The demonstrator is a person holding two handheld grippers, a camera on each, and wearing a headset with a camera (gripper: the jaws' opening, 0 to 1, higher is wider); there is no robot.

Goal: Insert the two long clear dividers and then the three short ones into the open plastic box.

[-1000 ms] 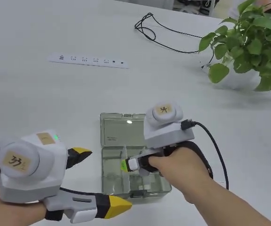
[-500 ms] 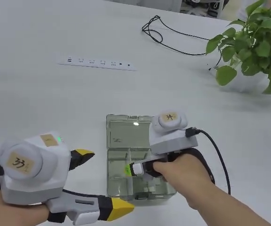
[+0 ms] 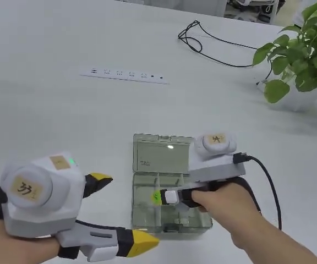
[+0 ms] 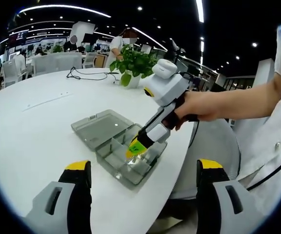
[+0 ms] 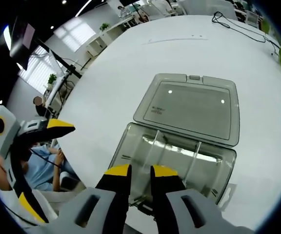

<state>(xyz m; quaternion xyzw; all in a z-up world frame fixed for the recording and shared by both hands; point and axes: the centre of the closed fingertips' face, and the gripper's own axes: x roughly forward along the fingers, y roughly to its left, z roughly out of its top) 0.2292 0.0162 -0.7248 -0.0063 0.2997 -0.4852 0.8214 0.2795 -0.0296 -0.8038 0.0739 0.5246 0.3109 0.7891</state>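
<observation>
The plastic box (image 3: 172, 226) is lying open on the white table (image 3: 48, 110), its lid (image 3: 161, 157) folded flat on the far side. Clear dividers (image 5: 155, 146) are standing upright inside the box, splitting it into compartments. The right gripper (image 5: 140, 171) is reaching down into the box's near part with its jaws drawn almost together. Only a thin slit is showing, and I cannot tell whether a clear piece is pinched in it. The left gripper (image 4: 143, 168) is hovering just left of the box, not touching it, its yellow-tipped jaws spread wide apart. A power strip (image 3: 128, 74), a black cable (image 3: 185, 38) and a potted plant (image 3: 301, 55) are sitting well beyond the box.
</observation>
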